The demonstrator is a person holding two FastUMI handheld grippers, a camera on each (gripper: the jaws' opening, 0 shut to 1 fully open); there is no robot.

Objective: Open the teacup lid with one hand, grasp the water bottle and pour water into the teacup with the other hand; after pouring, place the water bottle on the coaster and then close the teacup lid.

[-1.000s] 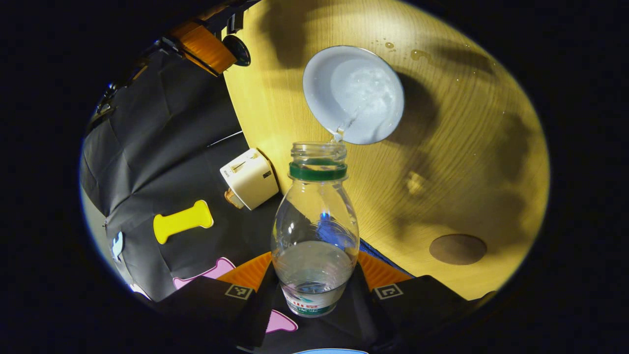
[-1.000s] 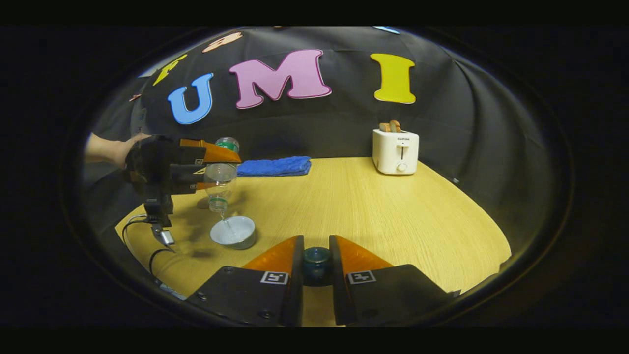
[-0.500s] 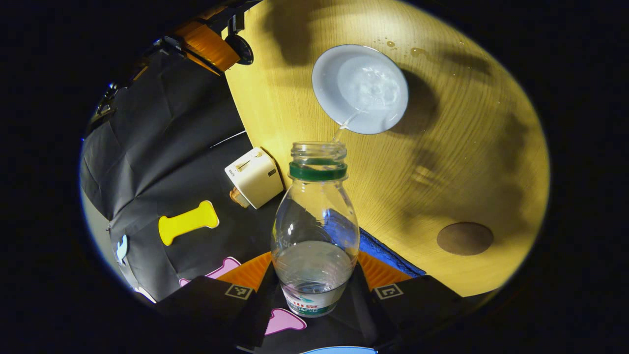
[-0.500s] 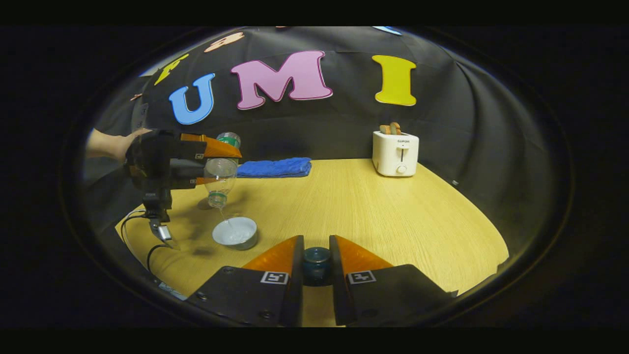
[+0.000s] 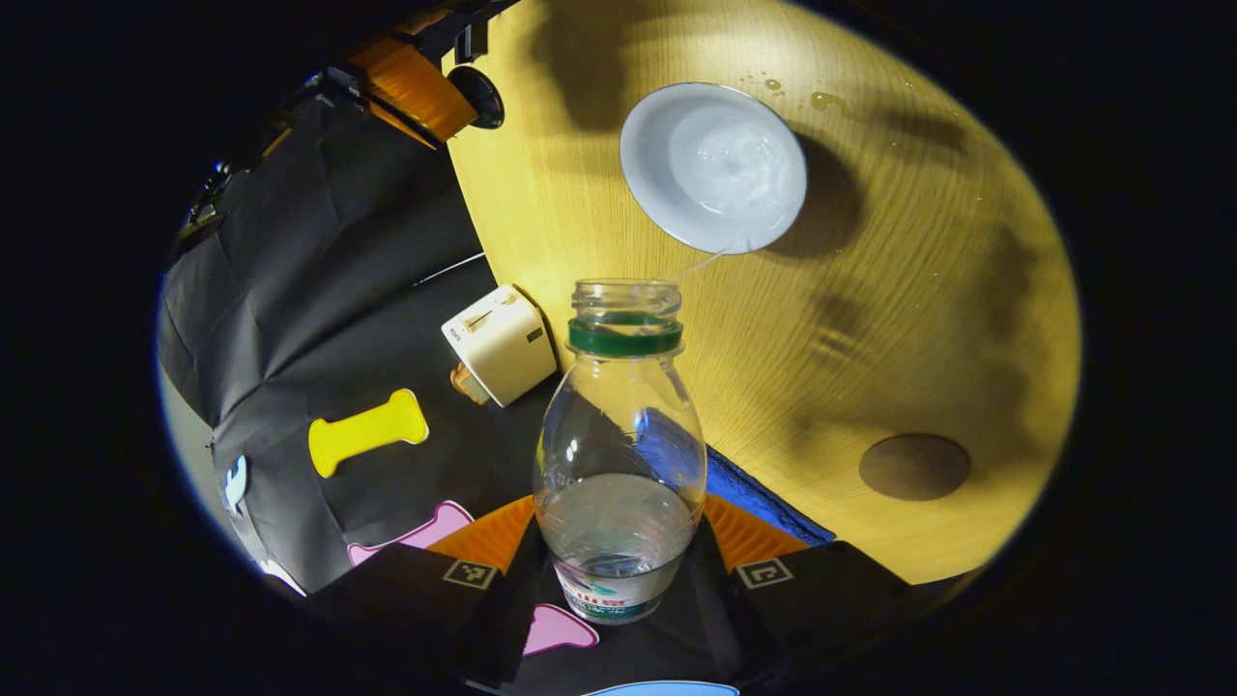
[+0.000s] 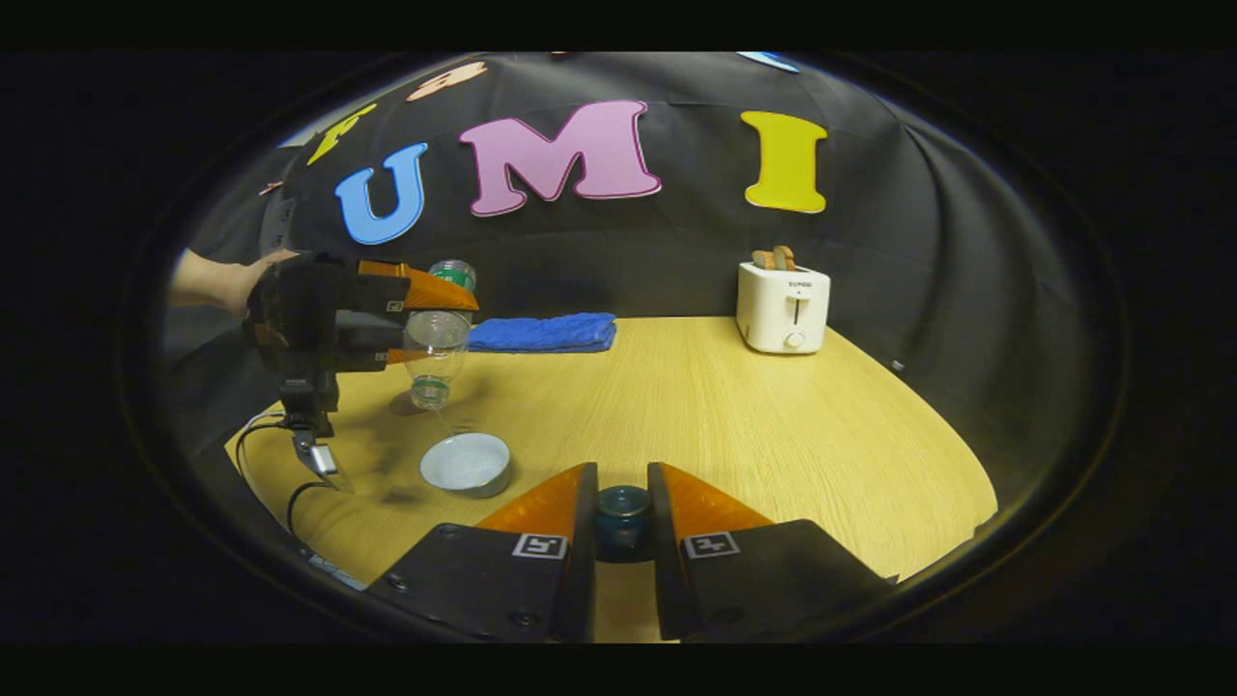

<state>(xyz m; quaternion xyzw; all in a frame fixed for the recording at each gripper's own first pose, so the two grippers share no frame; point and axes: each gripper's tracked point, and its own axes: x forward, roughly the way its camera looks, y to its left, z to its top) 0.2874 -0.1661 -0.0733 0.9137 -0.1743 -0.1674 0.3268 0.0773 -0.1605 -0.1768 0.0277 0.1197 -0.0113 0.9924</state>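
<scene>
The left gripper clamped the bottle — tilted, mouth aimed down toward the teacup ahead. The right gripper pinched the lid.

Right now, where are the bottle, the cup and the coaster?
bottle (image 5: 619,454): left gripper view, on its clear body.
cup (image 5: 713,166): left gripper view, on the water inside.
coaster (image 5: 914,467): left gripper view, on its flat top.

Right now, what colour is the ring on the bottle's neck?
Green ring on the bottle; left gripper view.
</scene>
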